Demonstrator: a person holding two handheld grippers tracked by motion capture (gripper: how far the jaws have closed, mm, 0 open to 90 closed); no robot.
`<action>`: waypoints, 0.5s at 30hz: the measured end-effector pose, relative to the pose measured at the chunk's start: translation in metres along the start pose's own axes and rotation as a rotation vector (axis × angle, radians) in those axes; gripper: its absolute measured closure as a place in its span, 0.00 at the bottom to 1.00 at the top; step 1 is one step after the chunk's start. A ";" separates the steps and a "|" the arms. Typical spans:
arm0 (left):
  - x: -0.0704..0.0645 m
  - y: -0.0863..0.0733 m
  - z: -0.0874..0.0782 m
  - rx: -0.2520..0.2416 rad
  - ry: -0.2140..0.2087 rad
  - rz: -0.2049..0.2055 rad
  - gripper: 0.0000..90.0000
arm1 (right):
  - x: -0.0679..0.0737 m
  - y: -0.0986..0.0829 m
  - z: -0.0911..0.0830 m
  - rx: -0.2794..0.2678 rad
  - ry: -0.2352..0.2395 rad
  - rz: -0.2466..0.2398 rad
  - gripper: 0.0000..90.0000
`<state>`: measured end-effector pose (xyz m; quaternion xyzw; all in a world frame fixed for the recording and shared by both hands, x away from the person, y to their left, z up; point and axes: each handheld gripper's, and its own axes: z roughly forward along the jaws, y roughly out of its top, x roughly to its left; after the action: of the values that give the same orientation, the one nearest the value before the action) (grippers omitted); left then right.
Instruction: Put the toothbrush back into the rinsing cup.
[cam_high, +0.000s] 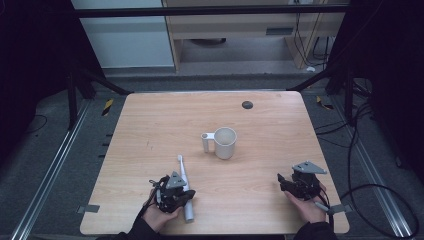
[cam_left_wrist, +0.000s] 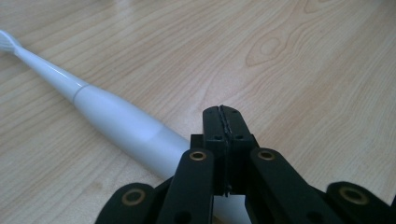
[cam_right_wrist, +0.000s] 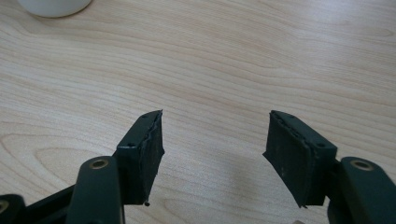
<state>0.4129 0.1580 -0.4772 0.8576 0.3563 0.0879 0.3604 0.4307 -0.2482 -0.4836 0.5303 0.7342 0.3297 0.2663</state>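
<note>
Looking down from the high view, I saw the white toothbrush (cam_high: 184, 187) lying flat on the wooden table (cam_high: 150, 125), its bristle end pointing away from me toward the cup (cam_high: 224, 142) and its thick handle end near the table's front edge; the left gripper (cam_high: 176, 194) sat just beside it, on its left, low over the handle's middle, with my left hand (cam_high: 159, 212) behind it at the table's front; from that height I could not tell whether the black body touched the handle or merely overlapped it. In the left gripper view the jaws were pressed together, pad against pad, with nothing between them; the toothbrush (cam_left_wrist: 116, 123) ran diagonally from the upper left corner down behind and beneath the left gripper (cam_left_wrist: 223, 114), so the handle passed to the side of the closed tips and not between them; the neck narrowed toward the brush head at the far left edge. The right gripper (cam_high: 287, 181) rested well apart from the toothbrush, near the table's front right corner, held in my right hand (cam_high: 305, 205); in the right gripper view the right gripper (cam_right_wrist: 212, 140) had its jaws spread wide, bare wood showing between them, and the base of the cup (cam_right_wrist: 53, 7) sat at the top left edge. The cup stood upright near the table's middle, with a small white holder (cam_high: 205, 142) touching its left side; a dark round spot (cam_high: 247, 104) lay beyond it toward the far edge.
</note>
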 end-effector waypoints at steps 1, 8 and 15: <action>0.000 0.000 0.000 0.000 0.000 0.000 0.99 | 0.000 0.000 0.000 0.000 0.000 -0.001 0.41; -0.004 -0.003 0.001 0.016 -0.018 0.017 0.99 | 0.000 0.000 0.000 0.003 0.001 -0.003 0.41; -0.005 -0.006 0.000 0.028 -0.025 0.023 0.99 | 0.000 0.000 0.001 0.006 0.002 0.000 0.40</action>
<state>0.4057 0.1572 -0.4803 0.8678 0.3428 0.0761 0.3516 0.4306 -0.2477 -0.4843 0.5307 0.7357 0.3279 0.2638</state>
